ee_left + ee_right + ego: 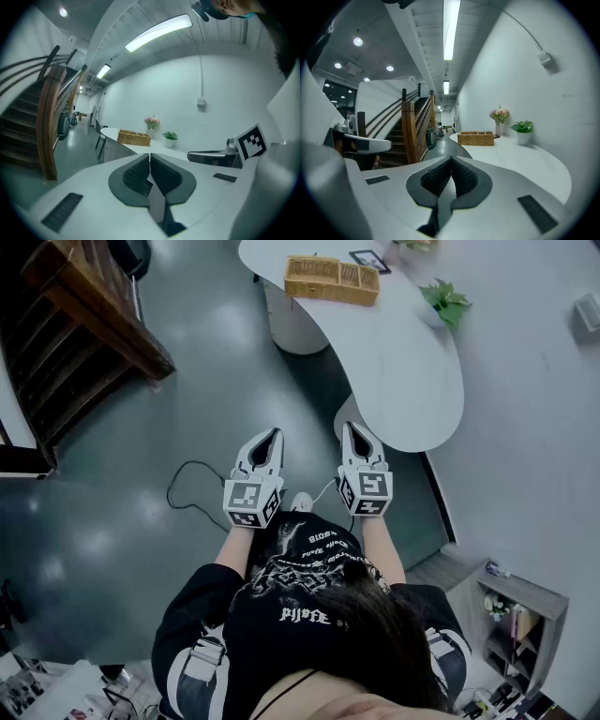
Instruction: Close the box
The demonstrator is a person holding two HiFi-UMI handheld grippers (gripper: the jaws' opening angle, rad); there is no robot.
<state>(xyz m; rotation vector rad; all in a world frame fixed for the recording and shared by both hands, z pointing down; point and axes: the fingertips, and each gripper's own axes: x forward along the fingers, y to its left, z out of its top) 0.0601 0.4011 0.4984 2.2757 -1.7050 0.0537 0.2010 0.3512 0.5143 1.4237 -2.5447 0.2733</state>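
Right gripper (pixel 353 428) beside table (pixel 403 362) edge; floor (pixel 234 381) leftward

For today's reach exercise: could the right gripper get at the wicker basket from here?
Probably not yet: the right gripper, shut, is held by the table's near end, while the wicker basket sits at the far end. Nothing blocks the way; stepping closer should do.

A white curved desk (pixel 412 371) stands against the white wall (pixel 543 103). Left of the desk lies glossy grey-green floor (pixel 216 381), then a wooden staircase (pixel 84 324). Strip lights (pixel 450 28) glow overhead.
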